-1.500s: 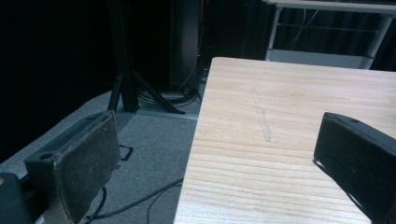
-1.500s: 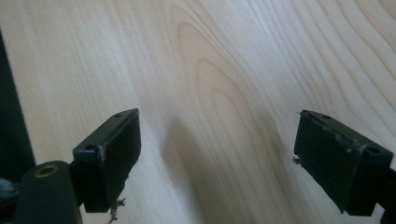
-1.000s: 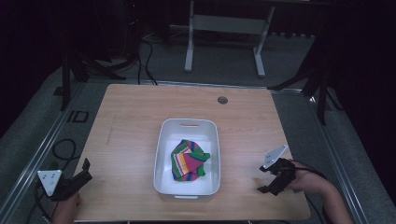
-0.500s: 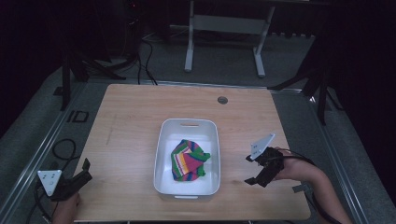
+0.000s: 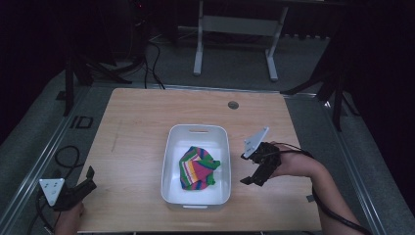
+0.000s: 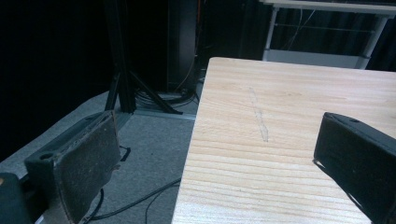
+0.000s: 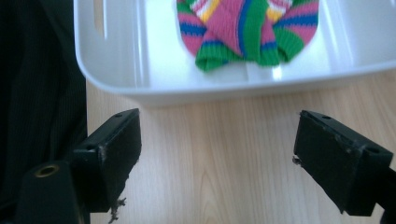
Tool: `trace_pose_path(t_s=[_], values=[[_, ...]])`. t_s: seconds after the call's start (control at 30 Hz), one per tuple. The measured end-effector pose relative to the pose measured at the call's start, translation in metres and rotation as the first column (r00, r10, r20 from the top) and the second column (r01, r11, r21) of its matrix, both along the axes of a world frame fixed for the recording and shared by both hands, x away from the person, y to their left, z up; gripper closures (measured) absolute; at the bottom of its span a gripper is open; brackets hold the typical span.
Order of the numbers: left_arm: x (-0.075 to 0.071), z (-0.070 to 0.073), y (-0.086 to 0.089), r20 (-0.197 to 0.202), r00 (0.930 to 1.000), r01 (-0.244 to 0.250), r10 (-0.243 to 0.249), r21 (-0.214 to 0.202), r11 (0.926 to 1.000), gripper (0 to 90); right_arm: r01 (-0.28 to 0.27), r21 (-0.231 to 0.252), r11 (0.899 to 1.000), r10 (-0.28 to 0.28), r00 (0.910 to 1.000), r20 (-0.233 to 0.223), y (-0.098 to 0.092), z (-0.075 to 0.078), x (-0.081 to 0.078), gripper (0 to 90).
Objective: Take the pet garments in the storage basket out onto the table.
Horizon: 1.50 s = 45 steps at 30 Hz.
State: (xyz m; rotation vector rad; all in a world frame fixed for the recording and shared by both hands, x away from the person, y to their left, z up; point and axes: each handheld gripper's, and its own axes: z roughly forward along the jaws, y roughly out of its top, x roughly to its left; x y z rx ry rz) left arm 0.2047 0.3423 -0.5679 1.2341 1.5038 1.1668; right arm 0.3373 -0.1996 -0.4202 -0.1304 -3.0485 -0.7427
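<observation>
Judged early in a pick-up: striped knitted cloth of pink, green, blue and yellow (image 5: 197, 167) lying crumpled inside the white rectangular plastic tub (image 5: 169, 155) at the middle of the pale wooden bench (image 5: 142, 122), not yet touched, so reach, grip and lift all left to do; right hand-held gripper (image 5: 248, 169) just off the tub's right wall, above bare wood, jaws spread wide with nothing between them, aimed toward the tub; seen from the right gripper view, cloth (image 7: 247, 28) ahead beyond the near tub wall (image 7: 205, 91), apart from both jaws, roughly centred between them; left hand-held gripper (image 5: 87, 177) at the bench's near left corner, well apart from tub and cloth, jaws likewise wide and empty, straddling the bench edge in the left gripper view
</observation>
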Motion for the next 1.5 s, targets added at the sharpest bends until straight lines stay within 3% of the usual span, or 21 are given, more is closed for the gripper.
trace_pose_path(t_s=[0.53,0.83,1.5], values=[[0.000,0.000,0.000,0.002,1.0000,0.005,-0.005,-0.006,1.0000,0.9,-0.056,-0.045,0.997,0.056,0.9983,-0.014,0.054,-0.002,0.011,15.5],[0.000,0.000,0.001,0.002,1.0000,0.010,-0.010,-0.006,0.9999,0.9,-0.093,-0.085,0.992,0.090,0.9955,-0.030,0.090,-0.018,0.018,16.8],[0.000,0.000,0.001,0.004,0.9998,0.017,-0.017,-0.008,0.9998,0.9,-0.114,-0.153,0.982,0.110,0.9933,-0.037,0.142,-0.047,0.032,16.8]])
